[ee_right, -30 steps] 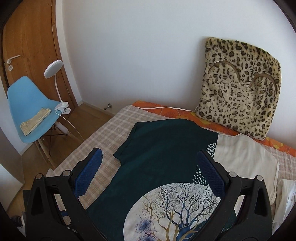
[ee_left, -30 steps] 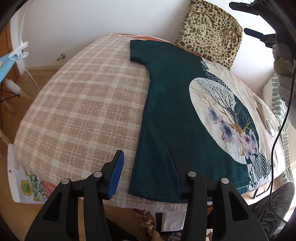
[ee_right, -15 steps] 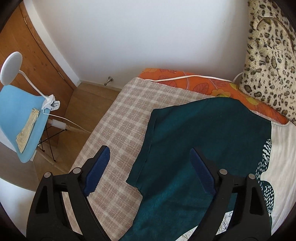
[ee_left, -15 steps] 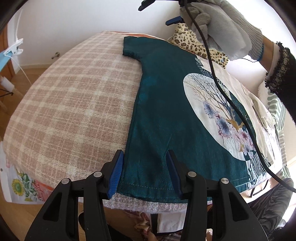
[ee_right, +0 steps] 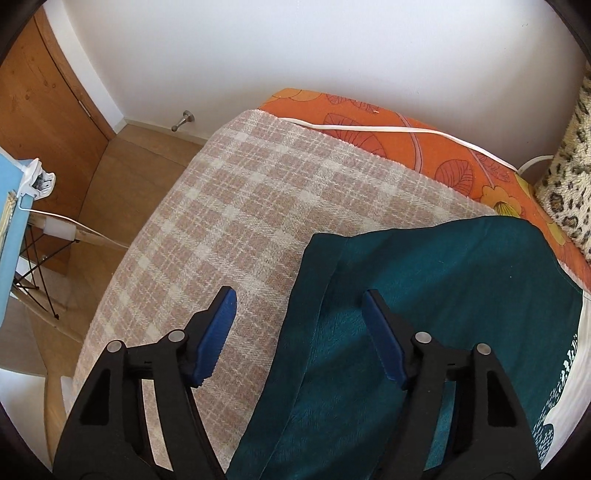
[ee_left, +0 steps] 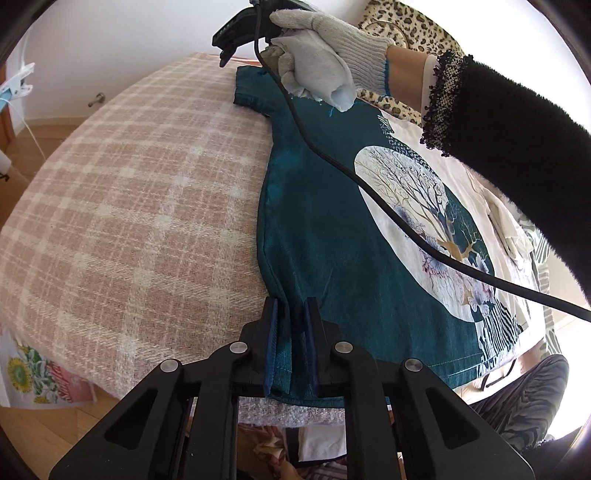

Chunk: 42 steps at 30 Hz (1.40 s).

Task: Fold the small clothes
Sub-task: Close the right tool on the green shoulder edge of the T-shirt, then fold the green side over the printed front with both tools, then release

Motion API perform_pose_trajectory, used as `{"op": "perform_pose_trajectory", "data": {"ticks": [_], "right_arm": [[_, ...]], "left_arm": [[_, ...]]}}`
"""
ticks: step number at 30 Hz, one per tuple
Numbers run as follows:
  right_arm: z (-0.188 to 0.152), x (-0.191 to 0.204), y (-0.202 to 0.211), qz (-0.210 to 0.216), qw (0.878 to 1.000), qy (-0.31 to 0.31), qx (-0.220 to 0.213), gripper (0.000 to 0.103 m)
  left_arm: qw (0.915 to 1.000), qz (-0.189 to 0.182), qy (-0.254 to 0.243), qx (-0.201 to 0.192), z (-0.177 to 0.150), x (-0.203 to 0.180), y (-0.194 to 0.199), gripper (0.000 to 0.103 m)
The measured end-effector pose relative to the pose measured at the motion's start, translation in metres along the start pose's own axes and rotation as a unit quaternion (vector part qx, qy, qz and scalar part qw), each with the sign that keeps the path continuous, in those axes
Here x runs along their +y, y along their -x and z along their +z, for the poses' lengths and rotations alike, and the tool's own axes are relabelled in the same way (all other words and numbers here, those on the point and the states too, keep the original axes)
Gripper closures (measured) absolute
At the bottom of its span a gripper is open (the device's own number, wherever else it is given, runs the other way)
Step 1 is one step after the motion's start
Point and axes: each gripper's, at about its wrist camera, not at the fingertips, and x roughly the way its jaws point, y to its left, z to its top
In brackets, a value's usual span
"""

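Lying flat on a plaid blanket (ee_left: 140, 206) spread over the bed, the teal T-shirt (ee_left: 325, 236) shows its round tree print face up. The left gripper (ee_left: 291, 328) has its jaws drawn narrow, pinching the shirt's bottom hem at the corner near the bed's edge. The right gripper (ee_right: 299, 314), held in a gloved right hand (ee_left: 317, 55), hovers above the sleeve (ee_right: 325, 266) with its jaws wide; whether they touch the cloth cannot be told. One blue pad is over the blanket, the other over the teal fabric. A leopard-print cushion (ee_left: 413, 29) leans against the wall beyond, on an orange sheet (ee_right: 424, 147).
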Motion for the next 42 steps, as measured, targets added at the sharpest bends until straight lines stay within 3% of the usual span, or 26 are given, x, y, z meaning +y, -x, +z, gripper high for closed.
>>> {"op": "perform_pose_trajectory", "data": {"ticks": [6,8,9,10,12,13,23,31,42], "right_arm": [[0.000,-0.006,-0.014,-0.033,0.999,0.014,0.011,0.033],[-0.001,-0.005,-0.013,-0.047,0.999,0.027,0.004,0.043],[-0.001,-0.005,-0.012,-0.046,0.998,0.032,0.001,0.055],[-0.001,-0.005,-0.010,-0.051,0.998,0.038,-0.002,0.072],[-0.002,-0.005,-0.007,-0.062,0.997,0.047,0.000,0.094],[-0.002,-0.008,-0.005,-0.063,0.997,0.045,0.001,0.097],[-0.007,-0.049,0.051,-0.071,0.996,0.027,-0.044,0.100],[-0.012,-0.084,0.093,-0.094,0.993,0.019,-0.070,0.100],[-0.049,-0.177,0.116,-0.124,0.988,-0.042,-0.079,0.100]], "left_arm": [[0.9997,-0.018,0.015,0.005,0.001,0.005,0.001,0.098],[0.9998,-0.018,0.011,0.005,0.001,0.004,0.002,0.099],[0.9998,-0.018,0.009,0.005,0.001,0.004,0.002,0.100],[0.9998,-0.017,0.008,0.006,0.002,0.002,0.001,0.100],[0.9998,-0.019,0.005,0.006,0.003,0.000,0.001,0.100],[0.9998,-0.019,0.002,0.006,0.004,-0.003,0.001,0.101],[0.9991,-0.042,-0.007,-0.003,0.012,-0.018,0.009,0.101],[0.9966,-0.068,-0.047,0.000,0.013,-0.055,0.003,0.101],[0.9900,-0.092,-0.104,0.025,0.011,-0.104,-0.016,0.101]]}}
